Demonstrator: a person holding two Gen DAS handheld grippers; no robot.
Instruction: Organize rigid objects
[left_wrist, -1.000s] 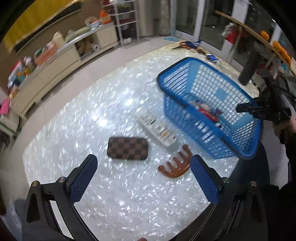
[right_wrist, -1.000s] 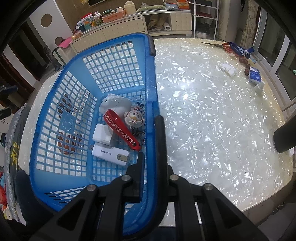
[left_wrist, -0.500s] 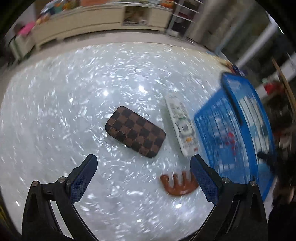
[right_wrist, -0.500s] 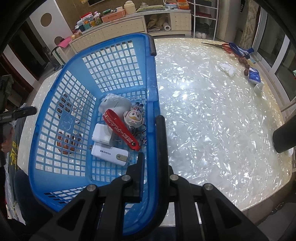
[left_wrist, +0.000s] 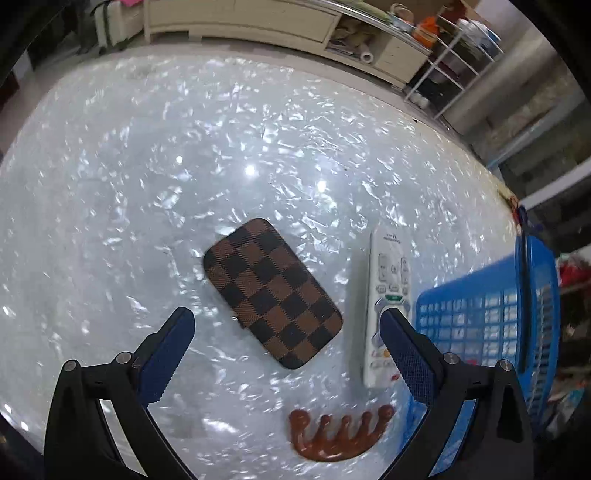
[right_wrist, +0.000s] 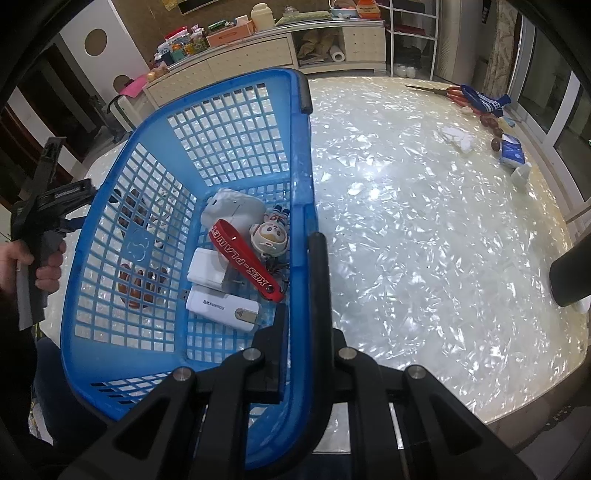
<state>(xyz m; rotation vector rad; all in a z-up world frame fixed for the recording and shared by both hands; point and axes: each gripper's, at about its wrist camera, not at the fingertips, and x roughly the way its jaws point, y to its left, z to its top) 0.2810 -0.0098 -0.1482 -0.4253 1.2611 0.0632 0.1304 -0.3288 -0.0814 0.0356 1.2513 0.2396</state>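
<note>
Checkered case (left_wrist: 272, 292): left tool (left_wrist: 286, 339) spread wide above it, poised to grab.
Right tool (right_wrist: 295, 280) pinches blue basket (right_wrist: 110, 229) rim, likely steadying it for drop-ins; remote (left_wrist: 388, 295), comb (left_wrist: 340, 435) wait near.

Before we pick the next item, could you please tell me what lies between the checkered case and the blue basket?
The white remote control lies between the checkered case and the blue basket, as the left wrist view shows.

Ahead of the left gripper's right finger (left_wrist: 406, 347), the remote (left_wrist: 388, 280) has its near end covered. The basket (left_wrist: 480, 314) beyond that finger is cut by the frame edge. Below the jaws, the blurred comb (left_wrist: 338, 435) shows no fine detail.
</note>
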